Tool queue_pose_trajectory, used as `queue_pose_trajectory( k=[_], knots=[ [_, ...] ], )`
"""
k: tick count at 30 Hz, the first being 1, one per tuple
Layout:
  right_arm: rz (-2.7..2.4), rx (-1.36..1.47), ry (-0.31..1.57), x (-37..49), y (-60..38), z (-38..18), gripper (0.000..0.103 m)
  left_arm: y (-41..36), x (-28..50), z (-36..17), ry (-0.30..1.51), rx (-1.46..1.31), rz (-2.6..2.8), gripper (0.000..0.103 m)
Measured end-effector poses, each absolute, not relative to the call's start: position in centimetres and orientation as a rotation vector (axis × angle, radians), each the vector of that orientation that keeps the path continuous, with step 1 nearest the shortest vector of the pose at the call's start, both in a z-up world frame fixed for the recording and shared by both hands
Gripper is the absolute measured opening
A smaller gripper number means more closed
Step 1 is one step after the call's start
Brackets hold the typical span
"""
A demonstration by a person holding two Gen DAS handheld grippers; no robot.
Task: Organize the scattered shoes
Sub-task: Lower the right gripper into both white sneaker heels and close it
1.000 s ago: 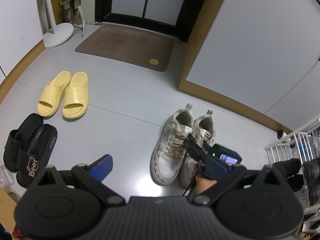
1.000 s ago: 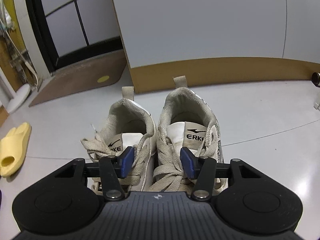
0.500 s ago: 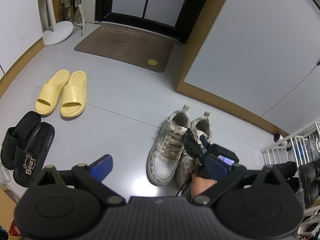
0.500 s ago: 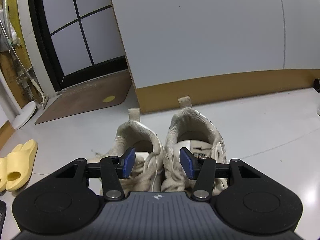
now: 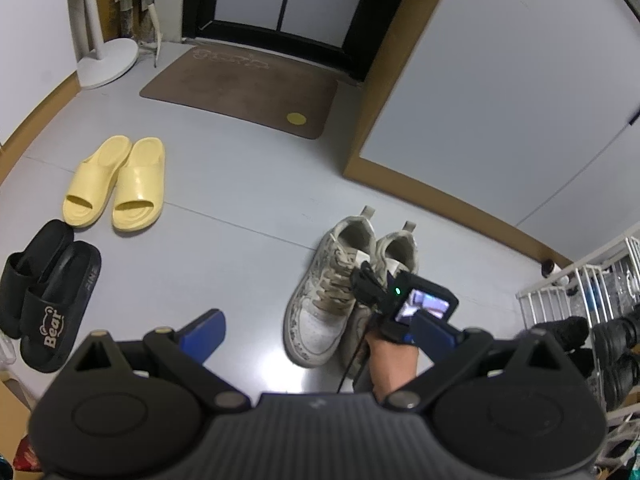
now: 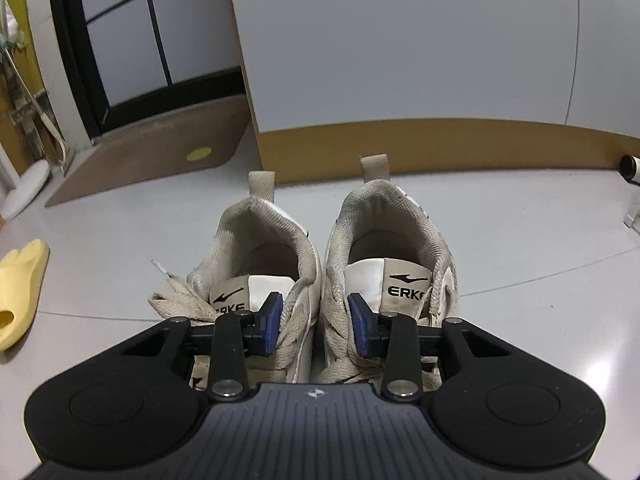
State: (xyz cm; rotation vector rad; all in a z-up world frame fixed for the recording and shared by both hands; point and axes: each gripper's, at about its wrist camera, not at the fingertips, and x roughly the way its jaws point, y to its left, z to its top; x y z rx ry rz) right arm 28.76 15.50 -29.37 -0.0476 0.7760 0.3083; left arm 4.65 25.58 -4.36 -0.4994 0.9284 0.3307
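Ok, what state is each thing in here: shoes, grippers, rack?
White sneakers: paired side by side on floor, laces loose.
Right gripper: closing around the sneakers' inner collars.
Left gripper: open, empty.
Yellow slides: paired.
Black slides: paired, overlapping.
Shoe rack: holding dark shoes.

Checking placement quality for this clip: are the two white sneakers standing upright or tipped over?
Upright. Both white sneakers rest on their soles side by side on the grey floor, openings facing up and heel tabs raised.

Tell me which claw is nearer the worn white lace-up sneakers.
Right. The right claw straddles the sneakers' adjoining inner sides, jaws closing. The left claw hangs open, apart from them.
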Motion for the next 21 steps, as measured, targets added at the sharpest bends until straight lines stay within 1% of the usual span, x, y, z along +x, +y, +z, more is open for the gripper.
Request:
queue_pose_trajectory(
  k=[2,5,7,9,10,14,16,17,20,21],
  knots=[
    [0.311,-0.095,0.8,29.3,16.2,-29.5,0.044,25.5,4.7,-4.4,0.931,-0.501,0.333,0.1],
    [0.3,-0.121,0.859,30.5,16.8,-30.0,0.044,25.3,4.8,-4.6,0.935,-0.509,0.325,0.1],
    [0.295,-0.124,0.891,31.0,17.2,-30.2,0.043,25.1,4.8,-4.5,0.935,-0.509,0.315,0.1],
    [0.299,-0.127,0.908,31.3,17.4,-30.5,0.038,25.0,4.8,-4.5,0.933,-0.507,0.312,0.1],
    [0.305,-0.129,0.917,31.5,17.4,-30.7,0.037,25.0,4.8,-4.4,0.932,-0.504,0.311,0.1],
    [0.329,-0.181,0.926,31.5,17.7,-31.3,0.04,24.9,4.8,-4.4,0.929,-0.507,0.317,0.1],
    [0.349,-0.153,0.955,32.0,17.2,-31.4,0.039,24.8,4.8,-4.3,0.926,-0.507,0.311,0.1],
    [0.357,-0.14,0.966,32.2,16.9,-31.4,0.037,24.7,4.8,-4.3,0.925,-0.506,0.308,0.1],
    [0.362,-0.158,0.941,31.6,16.9,-31.4,0.027,24.5,4.9,-4.1,0.921,-0.502,0.304,0.1],
    [0.361,-0.158,0.938,31.5,16.8,-31.3,0.025,24.4,5.0,-4.1,0.918,-0.501,0.305,0.1]
  ],
)
